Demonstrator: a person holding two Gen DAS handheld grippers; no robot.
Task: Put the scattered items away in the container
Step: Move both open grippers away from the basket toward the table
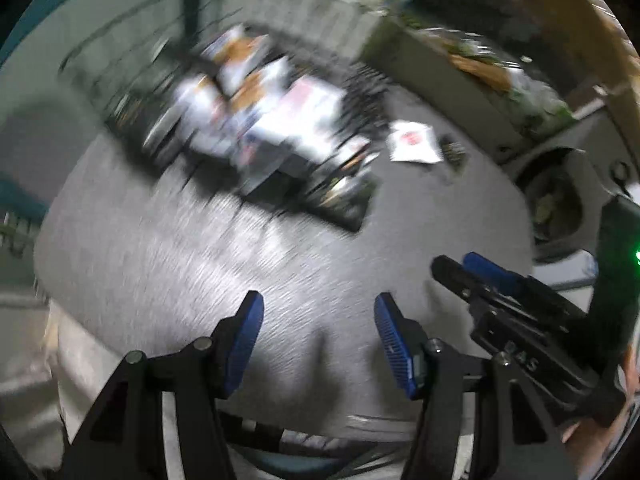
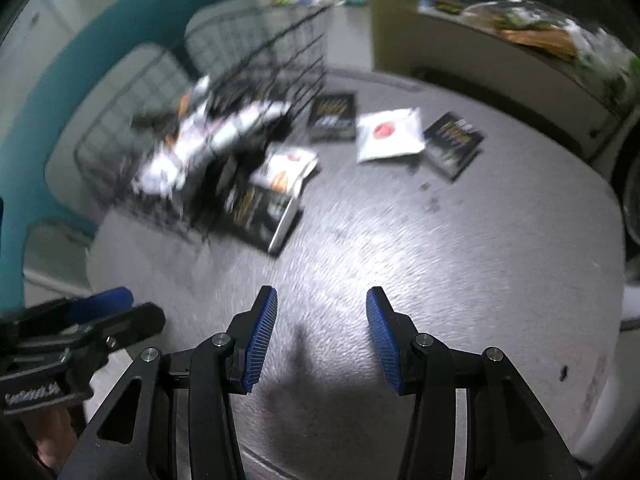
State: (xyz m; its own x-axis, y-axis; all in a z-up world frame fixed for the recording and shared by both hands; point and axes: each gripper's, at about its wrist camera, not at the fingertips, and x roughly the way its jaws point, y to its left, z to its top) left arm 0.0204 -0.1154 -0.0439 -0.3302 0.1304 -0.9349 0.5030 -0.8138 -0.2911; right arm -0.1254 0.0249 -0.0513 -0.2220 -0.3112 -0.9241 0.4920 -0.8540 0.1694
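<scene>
Round grey table [image 2: 460, 240] fills both views, teal chair [image 2: 132, 20] behind it. Black wire basket [image 2: 256, 64] sits at the far left of the table, already piled with white and dark packets [image 2: 200, 140], blurred so count unclear. Loose items on the table beside it: large dark packet [image 2: 260, 212] lying flat right at the basket's near side with a white packet [image 2: 286, 166] resting on top of it; second dark packet [image 2: 334, 116] just right of the basket; white packet with red print [image 2: 390, 134] next to that; third dark packet [image 2: 454, 144] furthest right, touching or just overlapping the white one, can't tell which. Left gripper [image 1: 318, 330] jaws spread wide, nothing between them, hovering over bare table near the front edge. Right gripper [image 2: 322, 328] likewise spread and empty, just beside the left one, well short of any packet.

Judgement: partway through, a between-picks reach step. Next move likely needs the right gripper to go forward to a loose packet; flat thin packets mean coming in low at an edge to get a finger under
</scene>
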